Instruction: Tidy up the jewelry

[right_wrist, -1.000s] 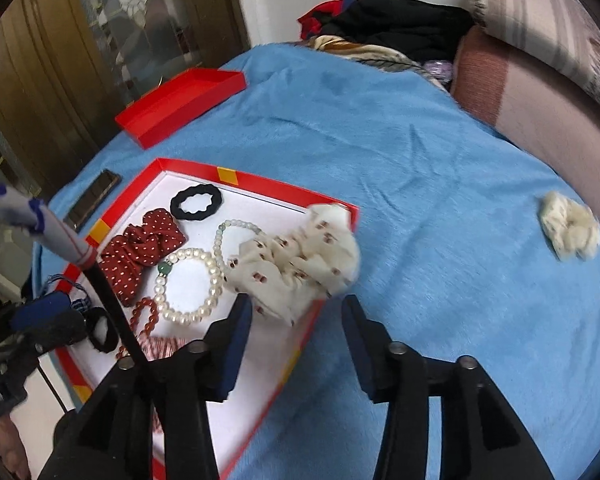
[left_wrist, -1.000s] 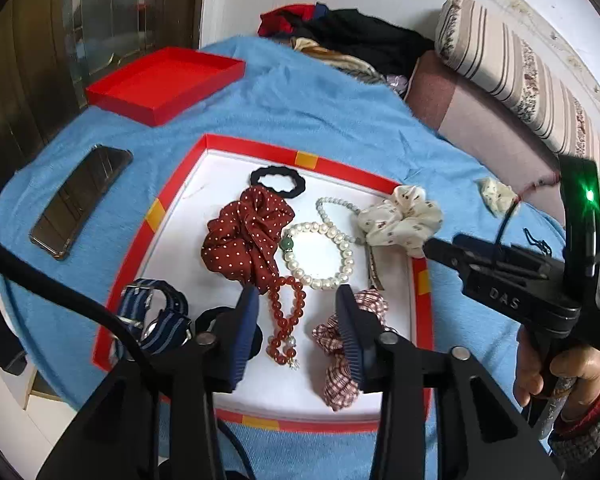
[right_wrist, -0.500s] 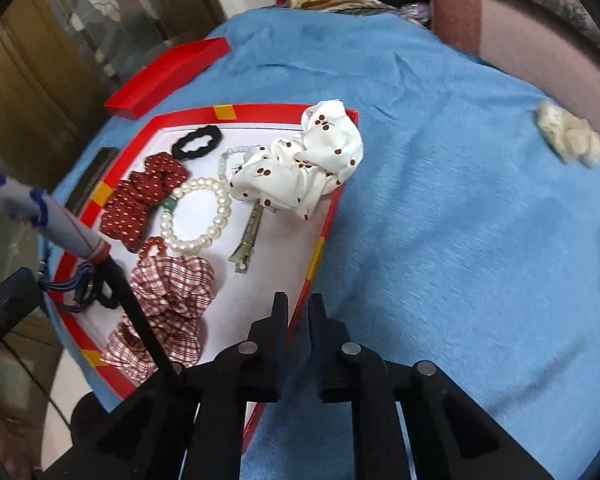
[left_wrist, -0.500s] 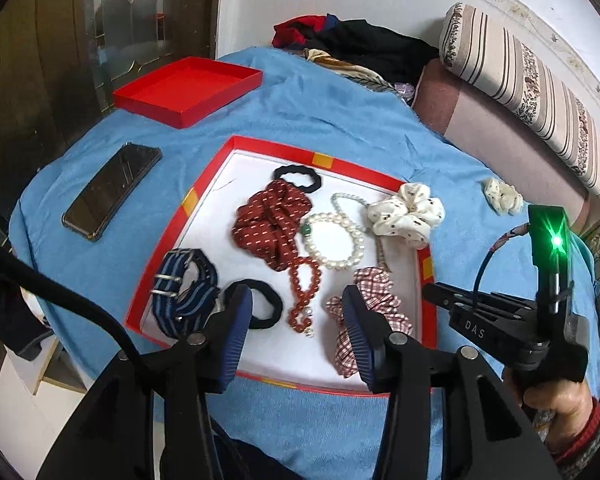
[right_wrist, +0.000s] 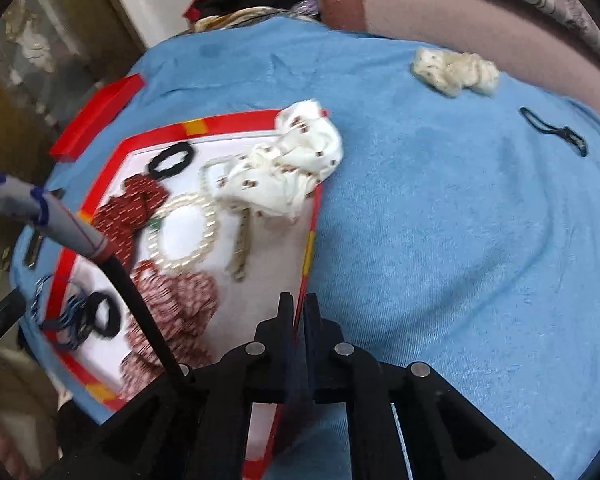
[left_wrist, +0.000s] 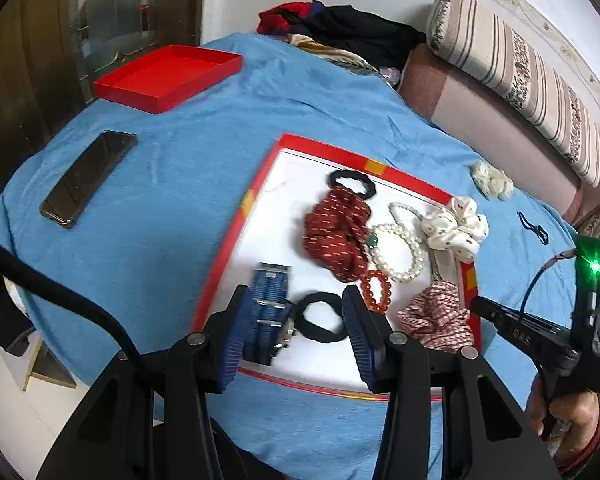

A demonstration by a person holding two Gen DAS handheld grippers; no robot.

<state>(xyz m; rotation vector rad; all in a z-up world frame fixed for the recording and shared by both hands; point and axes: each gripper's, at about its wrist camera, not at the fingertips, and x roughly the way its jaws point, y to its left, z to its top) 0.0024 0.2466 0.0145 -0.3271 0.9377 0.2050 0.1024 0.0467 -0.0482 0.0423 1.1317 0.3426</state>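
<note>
Red-rimmed tray (left_wrist: 236, 236) under left hand-held gripper (left_wrist: 296, 332), jaws apart, empty; right hand-held gripper (right_wrist: 296, 312) closed, empty.

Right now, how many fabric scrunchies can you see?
4. A dark red one and a checked one lie in the tray, a white dotted one sits on its far corner, and a cream one lies on the blue cloth.
</note>
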